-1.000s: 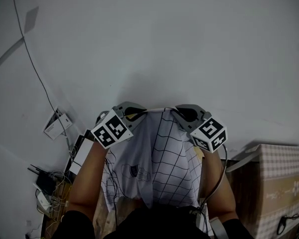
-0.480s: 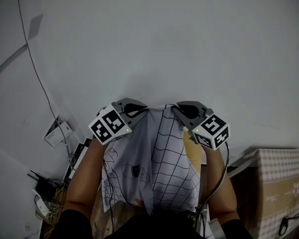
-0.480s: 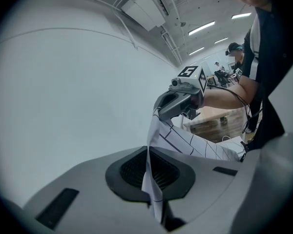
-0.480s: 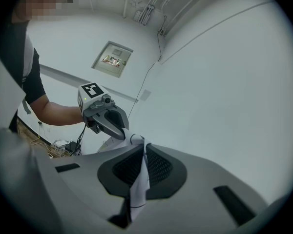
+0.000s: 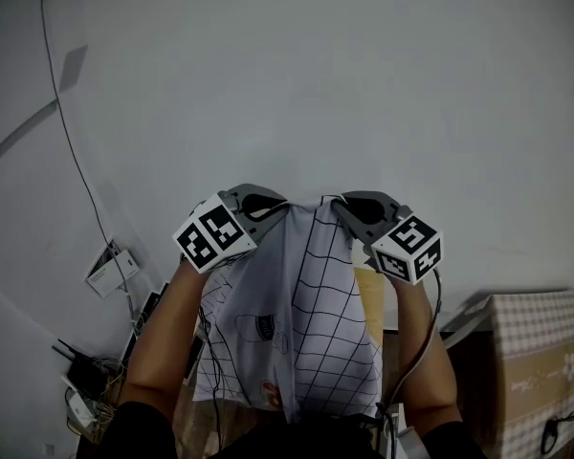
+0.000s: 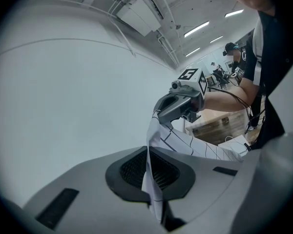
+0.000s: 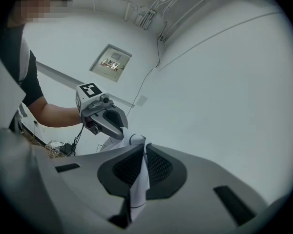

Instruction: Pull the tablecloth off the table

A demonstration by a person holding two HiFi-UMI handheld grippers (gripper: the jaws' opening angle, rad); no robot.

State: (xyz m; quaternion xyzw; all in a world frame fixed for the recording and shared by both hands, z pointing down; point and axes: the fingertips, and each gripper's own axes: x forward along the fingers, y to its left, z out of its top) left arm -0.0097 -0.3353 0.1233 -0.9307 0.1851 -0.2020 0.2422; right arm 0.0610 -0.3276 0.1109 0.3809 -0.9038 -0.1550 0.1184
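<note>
**Between your forearms, the cloth hangs from two closed grippers**

Closest to you, the tablecloth falls between your left forearm and right forearm. It is a white sheet with a thin black grid and a small printed motif. It hangs this way because its top edge is pinched in two places. Your left gripper has its jaws closed on a fold of the fabric, and your right gripper does the same. Each gripper view shows a strip of cloth squeezed between the pads. You hold the two grippers side by side and near each other. That gathers the sheet into one narrow drop instead of a spread, which I judge suits lifting it away from the table.

The lower hem is lost behind your dark clothing at the bottom of the head view, so you cannot tell whether the cloth has come fully off. A tan surface peeks out beside the cloth under your right gripper. It may be the table top, but that is uncertain.

Farther off, a tangle of cables lies at lower left, and a checked box at lower right is cut by the frame edge. Beyond them is the plain grey wall, dim and featureless apart from a thin wire running down toward a small white box.
</note>
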